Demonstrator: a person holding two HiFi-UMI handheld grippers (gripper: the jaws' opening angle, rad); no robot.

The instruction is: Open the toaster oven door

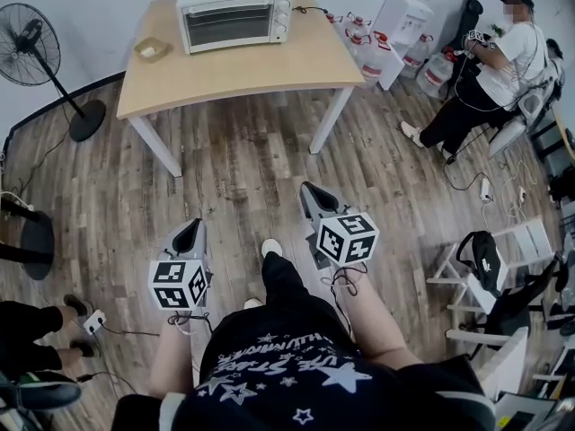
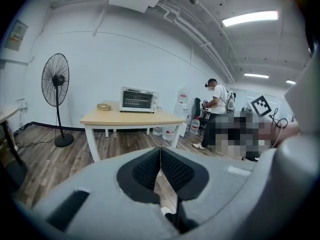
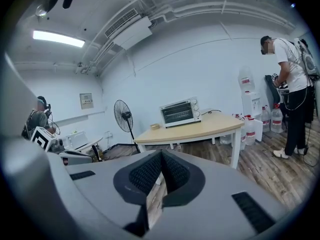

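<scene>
Toaster oven (image 1: 235, 12), door shut, sitting on table (image 1: 296, 65); left gripper (image 1: 190, 233) and right gripper (image 1: 311, 194) hovering well apart from it, jaws pressing together, gripping nothing
</scene>
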